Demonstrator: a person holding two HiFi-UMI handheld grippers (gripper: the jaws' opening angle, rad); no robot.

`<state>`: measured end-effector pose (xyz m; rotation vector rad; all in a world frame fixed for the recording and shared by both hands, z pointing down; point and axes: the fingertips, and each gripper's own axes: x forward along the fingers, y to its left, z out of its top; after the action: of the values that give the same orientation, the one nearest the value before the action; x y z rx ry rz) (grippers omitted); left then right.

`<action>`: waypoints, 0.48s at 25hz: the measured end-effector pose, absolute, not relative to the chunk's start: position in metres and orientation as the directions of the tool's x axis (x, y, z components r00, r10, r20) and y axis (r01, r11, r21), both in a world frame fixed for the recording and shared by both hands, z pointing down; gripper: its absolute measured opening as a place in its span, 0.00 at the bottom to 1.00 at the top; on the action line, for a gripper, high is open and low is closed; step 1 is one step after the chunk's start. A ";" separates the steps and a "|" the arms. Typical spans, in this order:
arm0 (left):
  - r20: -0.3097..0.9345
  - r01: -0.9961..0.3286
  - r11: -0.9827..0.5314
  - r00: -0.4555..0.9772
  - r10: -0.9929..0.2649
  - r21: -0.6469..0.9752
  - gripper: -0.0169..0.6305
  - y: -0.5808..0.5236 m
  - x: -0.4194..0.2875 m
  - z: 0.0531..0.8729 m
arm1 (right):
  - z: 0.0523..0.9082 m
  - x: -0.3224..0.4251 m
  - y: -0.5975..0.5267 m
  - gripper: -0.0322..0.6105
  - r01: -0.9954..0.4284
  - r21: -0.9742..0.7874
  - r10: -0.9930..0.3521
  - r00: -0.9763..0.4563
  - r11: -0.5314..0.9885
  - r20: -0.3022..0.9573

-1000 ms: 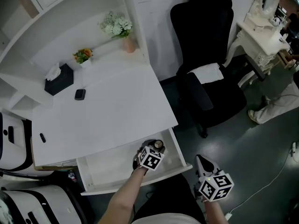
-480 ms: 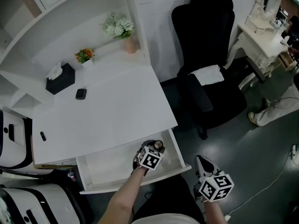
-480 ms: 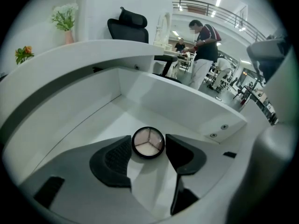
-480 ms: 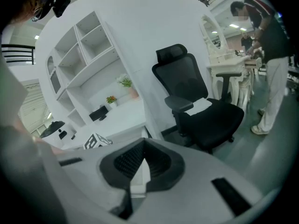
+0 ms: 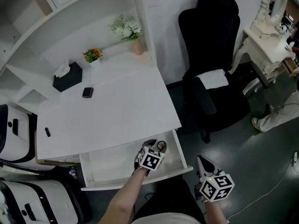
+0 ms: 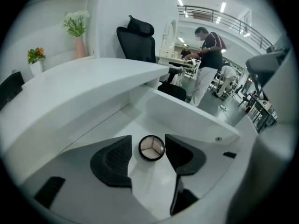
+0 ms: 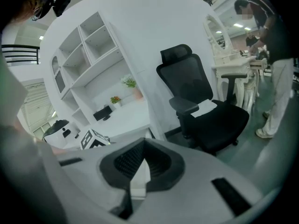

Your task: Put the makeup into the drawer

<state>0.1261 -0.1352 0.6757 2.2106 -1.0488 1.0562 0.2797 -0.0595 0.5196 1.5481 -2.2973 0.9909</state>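
— Where's the compact (image 6: 152,148)?
— On the drawer (image 6: 191,120) floor, between your left claw (image 6: 149,140)'s parted jaws, unpinched. Wall just right; room left.
— Right claw (image 7: 142,146)?
— Closed, empty. Overhead, the cube (image 5: 151,159) hides the left jaws.

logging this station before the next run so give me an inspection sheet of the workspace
surface: white desk top, mostly bare; white drawer under its front edge stands open.
job's things: round black makeup compact with a pale face lies on the drawer floor, near its right end.
clutter: black tissue box, small dark flat device, small black stick, orange flowers in a white pot, white flowers in a pink vase.
grippers: left gripper open, jaws either side of the compact, not pressing; right gripper shut, empty, outside the drawer.
cables: thin white cable on the grey floor.
surroundings: black office chair, white dressing table, a person standing behind.
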 end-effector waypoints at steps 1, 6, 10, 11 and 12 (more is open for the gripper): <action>0.795 -0.804 -0.588 0.410 -0.446 0.085 0.37 -0.136 0.125 0.671 | 0.519 0.278 -0.060 0.05 -0.878 -0.417 -0.745 -0.438 0.235 0.503; 0.749 -0.842 -0.531 0.412 -0.518 0.095 0.36 -0.139 0.115 0.642 | 0.514 0.270 -0.065 0.05 -0.865 -0.418 -0.732 -0.473 0.279 0.490; 0.703 -0.867 -0.487 0.412 -0.579 0.107 0.34 -0.137 0.106 0.612 | 0.509 0.261 -0.073 0.05 -0.849 -0.416 -0.717 -0.509 0.327 0.477; 0.689 -0.875 -0.471 0.408 -0.599 0.109 0.34 -0.137 0.103 0.602 | 0.508 0.258 -0.075 0.05 -0.844 -0.414 -0.711 -0.520 0.341 0.473; 0.675 -0.885 -0.453 0.402 -0.619 0.112 0.33 -0.137 0.099 0.594 | 0.506 0.255 -0.077 0.05 -0.838 -0.413 -0.706 -0.531 0.355 0.469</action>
<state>0.0992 -0.1371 0.5938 2.2063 -1.2837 0.7774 0.2548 -0.0772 0.5061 1.3935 -2.4057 0.9260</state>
